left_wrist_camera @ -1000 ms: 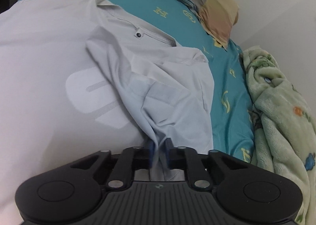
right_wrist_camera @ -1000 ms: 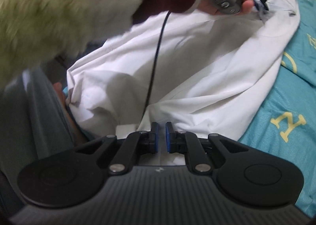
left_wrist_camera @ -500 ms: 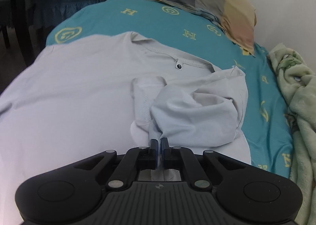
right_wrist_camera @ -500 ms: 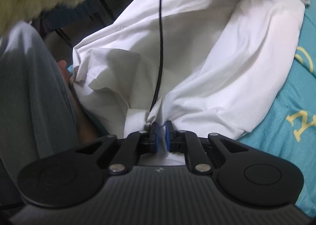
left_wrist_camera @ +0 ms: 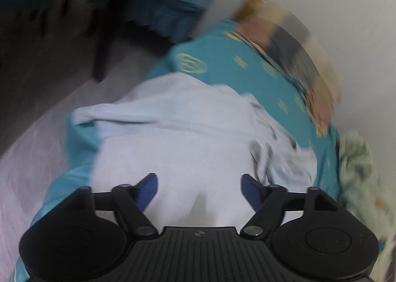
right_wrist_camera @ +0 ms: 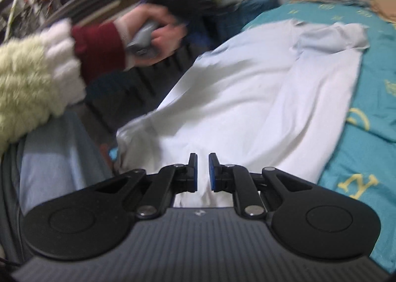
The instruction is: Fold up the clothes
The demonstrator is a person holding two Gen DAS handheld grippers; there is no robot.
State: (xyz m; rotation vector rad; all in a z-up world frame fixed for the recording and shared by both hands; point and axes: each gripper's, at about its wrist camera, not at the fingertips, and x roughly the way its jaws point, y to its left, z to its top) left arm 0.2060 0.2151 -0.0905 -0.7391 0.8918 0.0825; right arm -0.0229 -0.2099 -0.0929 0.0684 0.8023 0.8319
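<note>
The left gripper had just let go of the shirt, jaws wide; the right gripper stayed narrow, pinching the hem.

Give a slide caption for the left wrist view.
Left gripper open above the white shirt on the teal bedsheet.

A pale, near-white shirt is spread flat over a teal bedsheet. One sleeve is folded inward across the chest near the collar. The fabric is creased, and its near edge is draped off the bed's side.
</note>
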